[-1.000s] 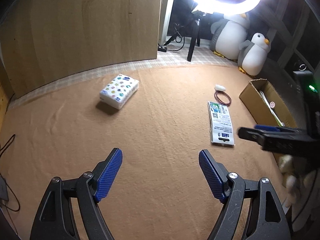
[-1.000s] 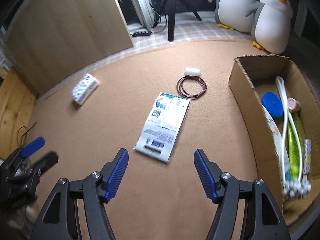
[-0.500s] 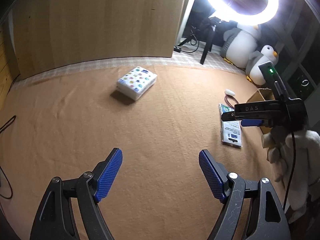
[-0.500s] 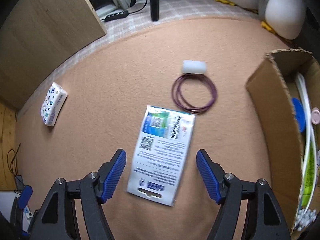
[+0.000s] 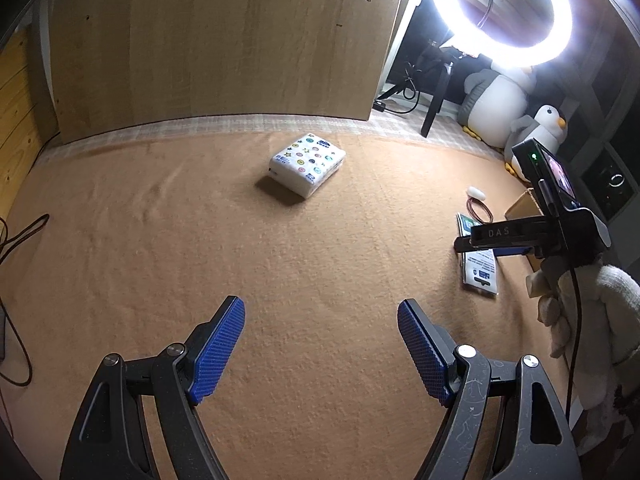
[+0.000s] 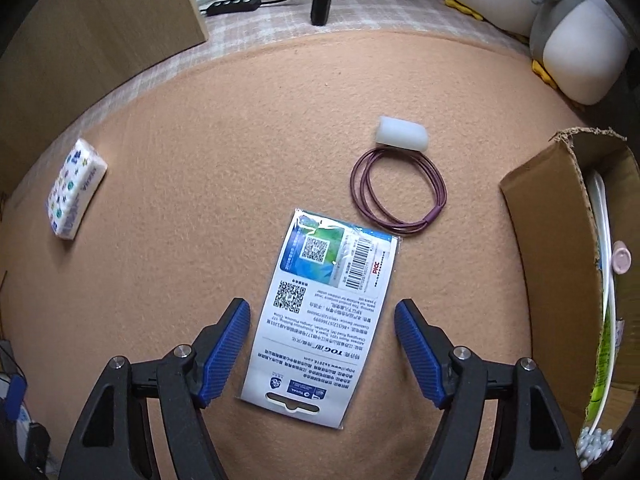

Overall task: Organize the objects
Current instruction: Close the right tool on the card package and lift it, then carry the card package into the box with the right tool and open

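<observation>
1. One tissue pack [image 6: 76, 188], white with coloured dots, lies at the left of the right wrist view on the tan felt mat [image 6: 224, 152]; the left wrist view shows the same pack at upper centre [image 5: 307, 169], well apart from everything else.
2. One left gripper [image 5: 320, 354] fills the bottom of its own view, its two blue-padded fingers spread wide over bare mat and holding nothing.
3. One flat printed packet [image 6: 324, 316] lies at centre and lower centre of the right wrist view, with two QR codes and one barcode on its face.
4. One right gripper [image 6: 322, 354] has its jaws spread, one blue finger either side of the packet's lower half; whether they touch it I cannot tell.
5. One purple coiled loop [image 6: 398, 192] lies up and right of the packet, just beside its top corner.
6. One small white cylinder [image 6: 402, 134] sits at the loop's upper edge, touching or nearly so.
7. One open cardboard box [image 6: 552, 248] stands at the right edge, holding a white strip, a pink round piece and other items too cut off to count.
8. Two plush penguins [image 5: 540, 128] sit at upper right of the left wrist view under one lit ring light [image 5: 500, 8].
</observation>
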Demonstrator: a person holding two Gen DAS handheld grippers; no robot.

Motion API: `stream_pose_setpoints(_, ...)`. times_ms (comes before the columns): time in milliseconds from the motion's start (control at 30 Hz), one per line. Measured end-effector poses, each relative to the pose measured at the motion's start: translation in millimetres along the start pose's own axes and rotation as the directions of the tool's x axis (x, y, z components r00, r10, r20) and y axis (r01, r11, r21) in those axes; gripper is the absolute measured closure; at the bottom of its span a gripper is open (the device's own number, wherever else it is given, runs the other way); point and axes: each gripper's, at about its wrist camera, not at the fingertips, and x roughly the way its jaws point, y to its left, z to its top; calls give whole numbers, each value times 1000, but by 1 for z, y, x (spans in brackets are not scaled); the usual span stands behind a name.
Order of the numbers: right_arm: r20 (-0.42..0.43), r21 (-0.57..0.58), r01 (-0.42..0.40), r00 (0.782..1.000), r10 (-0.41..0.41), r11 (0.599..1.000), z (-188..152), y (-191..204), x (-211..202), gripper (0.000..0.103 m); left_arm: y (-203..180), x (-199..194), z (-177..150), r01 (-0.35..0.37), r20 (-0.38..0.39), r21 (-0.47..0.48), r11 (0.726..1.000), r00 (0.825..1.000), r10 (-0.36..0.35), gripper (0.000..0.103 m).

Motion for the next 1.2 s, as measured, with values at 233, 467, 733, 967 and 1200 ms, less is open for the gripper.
stream_pose_setpoints(233,8,-10,-48,999,48,999,-15,-10,-8,47,-3,-3,-3,-9,-1,-3,1000,1000,9,21)
stream_pose_setpoints(467,36,-25,-120,992,121,992,-53,-29,-21,48,-12,-2,-12,-16,-28,14,1000,999,16,21)
stream_pose_setpoints(733,109,-22,-162,980,164,987,-83,-58,-56,48,-24,-1,-18,-13,-44,10,1000,999,13,21)
stream_pose_setpoints(967,202,-77,-134,968,147,988,-88,-71,-97,48,-41,0,-25,-14,-63,31,999,998,16,21)
stream_pose_setpoints(1200,269,-48,-104,957,113,993,-84,-109,-120,48,-56,-4,-23,-16,-57,42,999,998,19,21)
